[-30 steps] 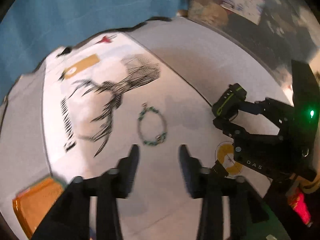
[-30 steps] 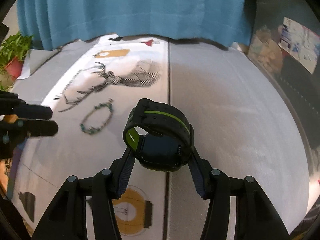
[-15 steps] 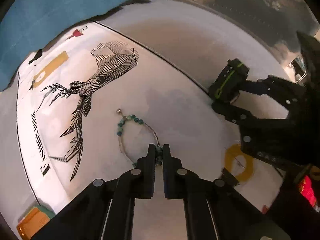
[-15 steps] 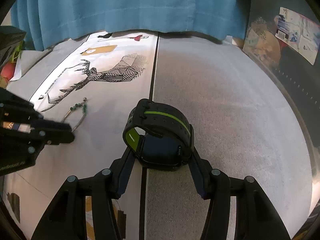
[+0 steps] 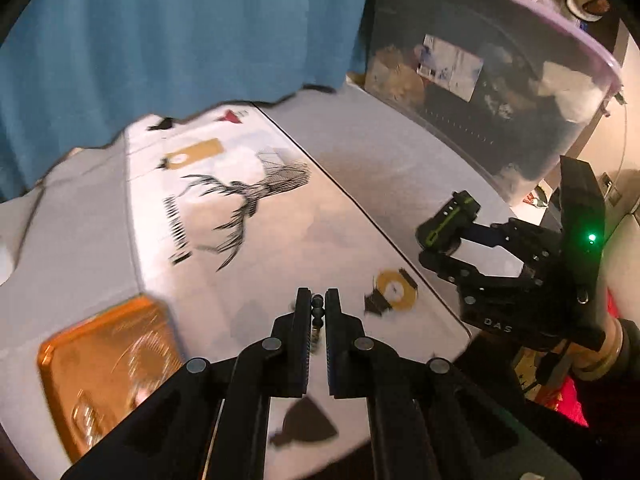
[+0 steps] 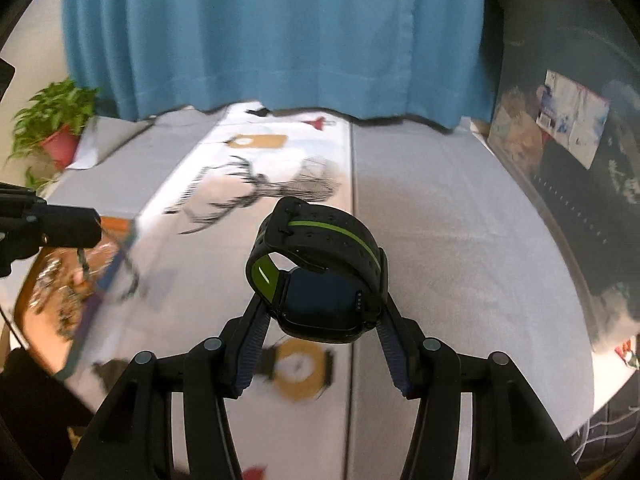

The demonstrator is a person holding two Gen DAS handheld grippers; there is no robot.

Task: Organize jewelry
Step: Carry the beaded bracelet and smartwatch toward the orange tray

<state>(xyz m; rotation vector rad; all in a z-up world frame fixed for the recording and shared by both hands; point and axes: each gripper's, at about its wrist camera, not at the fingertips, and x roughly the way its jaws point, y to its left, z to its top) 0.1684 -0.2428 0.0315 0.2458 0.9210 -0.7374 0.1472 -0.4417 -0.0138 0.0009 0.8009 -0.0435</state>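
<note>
My left gripper (image 5: 318, 312) is shut on a beaded bracelet (image 5: 317, 310); its beads show between the fingertips, held above the white deer-print cloth (image 5: 240, 216). In the right wrist view the left gripper (image 6: 68, 228) is at the left edge, with the bracelet (image 6: 120, 272) dangling blurred over the orange tray. My right gripper (image 6: 324, 308) is shut on a black watch with a green stripe (image 6: 320, 264), held above the table. That watch (image 5: 448, 220) and the right gripper also show in the left wrist view at the right.
An orange tray (image 5: 104, 364) sits at the table's left front; in the right wrist view it (image 6: 52, 292) holds several small items. A clear storage bin (image 5: 500, 92) stands at the far right. A blue curtain (image 6: 280, 32) hangs behind. A potted plant (image 6: 52, 128) is far left.
My left gripper closed on the bracelet, lifted it off the cloth and moved left toward the orange tray. My right gripper kept holding the watch, nearly still.
</note>
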